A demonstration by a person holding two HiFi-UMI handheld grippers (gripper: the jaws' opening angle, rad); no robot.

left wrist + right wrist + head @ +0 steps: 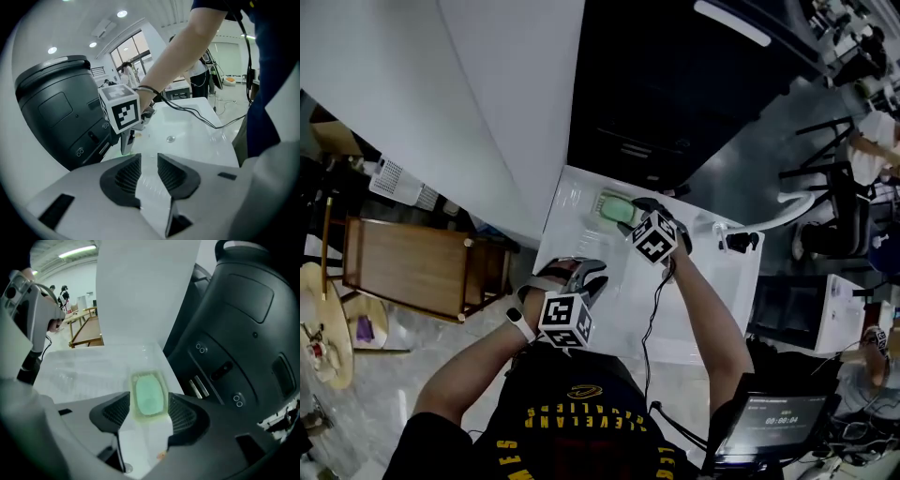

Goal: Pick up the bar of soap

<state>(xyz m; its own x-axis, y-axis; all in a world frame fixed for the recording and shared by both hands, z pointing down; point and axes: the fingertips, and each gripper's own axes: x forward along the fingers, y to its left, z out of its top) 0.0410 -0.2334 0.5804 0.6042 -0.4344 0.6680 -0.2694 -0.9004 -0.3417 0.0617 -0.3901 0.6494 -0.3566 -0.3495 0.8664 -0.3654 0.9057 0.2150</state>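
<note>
A pale green bar of soap [619,208] [150,398] lies in a yellowish dish at the far left corner of a white counter [703,309]. My right gripper [636,212] [149,400] is lowered over it, and its jaws are open, one on each side of the dish. The pads stand close to the dish's edges, and no squeeze shows. My left gripper [581,274] [149,161] hovers at the counter's near left edge, its jaws a little apart with nothing between them. Its view shows the right gripper's marker cube [119,112].
A big black machine [675,94] [234,343] stands right behind the soap, and a white wall panel [487,94] rises on the left. A black cable [652,319] trails over the counter. A small dark fixture [736,239] sits at the counter's far right. A wooden table [412,267] stands left.
</note>
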